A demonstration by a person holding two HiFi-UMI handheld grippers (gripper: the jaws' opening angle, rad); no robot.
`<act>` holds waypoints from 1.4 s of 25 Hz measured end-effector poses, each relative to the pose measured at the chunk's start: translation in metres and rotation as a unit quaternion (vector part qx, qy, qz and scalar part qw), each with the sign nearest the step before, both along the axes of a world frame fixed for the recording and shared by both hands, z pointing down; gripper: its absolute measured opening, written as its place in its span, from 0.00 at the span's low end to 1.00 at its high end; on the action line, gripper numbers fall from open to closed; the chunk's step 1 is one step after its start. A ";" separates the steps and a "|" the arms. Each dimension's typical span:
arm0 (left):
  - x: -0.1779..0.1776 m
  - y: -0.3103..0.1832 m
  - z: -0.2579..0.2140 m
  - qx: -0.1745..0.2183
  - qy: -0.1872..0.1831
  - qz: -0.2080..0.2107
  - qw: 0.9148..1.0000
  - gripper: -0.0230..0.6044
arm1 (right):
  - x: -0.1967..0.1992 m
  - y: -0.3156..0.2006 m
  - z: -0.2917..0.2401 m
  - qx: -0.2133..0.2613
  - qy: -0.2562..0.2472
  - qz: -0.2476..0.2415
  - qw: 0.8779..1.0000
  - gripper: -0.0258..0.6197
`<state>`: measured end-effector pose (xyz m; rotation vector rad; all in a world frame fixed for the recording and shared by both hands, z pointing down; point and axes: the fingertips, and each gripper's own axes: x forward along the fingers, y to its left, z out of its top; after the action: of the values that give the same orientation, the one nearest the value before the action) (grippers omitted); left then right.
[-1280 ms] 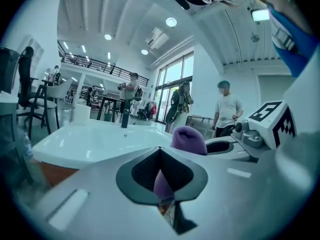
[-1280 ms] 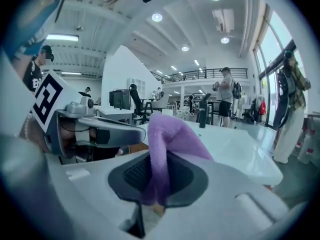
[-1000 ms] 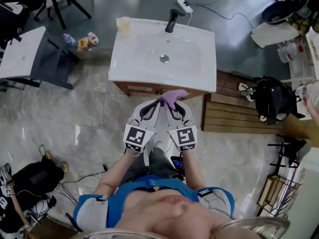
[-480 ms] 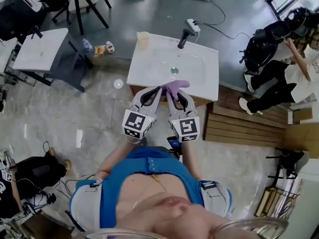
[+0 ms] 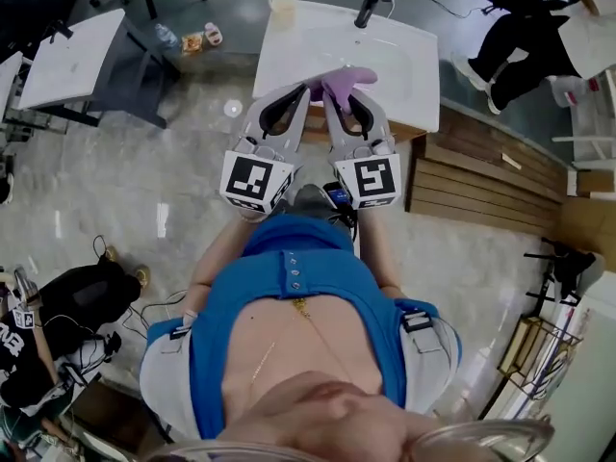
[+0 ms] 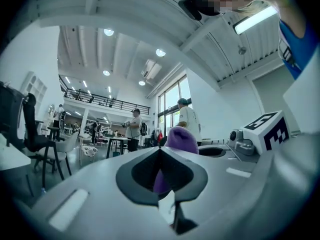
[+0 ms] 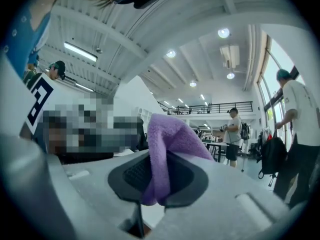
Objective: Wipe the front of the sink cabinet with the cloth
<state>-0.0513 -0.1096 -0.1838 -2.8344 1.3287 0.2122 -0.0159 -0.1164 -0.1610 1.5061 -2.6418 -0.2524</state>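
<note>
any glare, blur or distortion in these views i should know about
Head view: wide-angle bend toward the edges, glare patches on the glossy floor, bottom edge out of focus. Left gripper view: heavy fisheye with dark corners, ceiling strip light blown out. Right gripper view: same fisheye, cloth sharp, a mosaic patch over the left side.

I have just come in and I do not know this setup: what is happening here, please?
A person is at a white sink, holding a gripper in each hand. The left gripper and the right gripper are both shut on one purple cloth, held between them over the sink's front edge. The cloth is not on the wooden cabinet front at this moment, so no wiping shows.
</note>
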 end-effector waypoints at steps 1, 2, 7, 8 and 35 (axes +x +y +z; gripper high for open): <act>-0.001 0.002 0.001 0.000 0.001 -0.003 1.000 0.04 | -0.002 0.001 0.000 0.001 -0.002 -0.002 1.000 0.13; -0.001 0.004 0.002 -0.001 0.001 -0.005 1.000 0.04 | -0.004 0.002 0.000 0.000 -0.004 -0.004 1.000 0.13; 0.008 0.005 0.009 -0.006 -0.006 -0.013 1.000 0.04 | 0.016 0.000 0.004 0.001 -0.005 -0.001 1.000 0.13; 0.013 0.005 0.010 -0.004 -0.009 -0.014 1.000 0.04 | 0.023 0.000 0.002 0.006 -0.005 -0.001 1.000 0.13; 0.142 0.050 0.023 -0.035 -0.030 -0.028 0.999 0.04 | 0.135 0.044 0.008 -0.030 0.006 -0.034 0.999 0.13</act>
<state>0.0908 -0.0598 -0.1608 -2.8300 1.4289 0.0814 0.1195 -0.0727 -0.1533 1.3941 -2.6701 -0.1847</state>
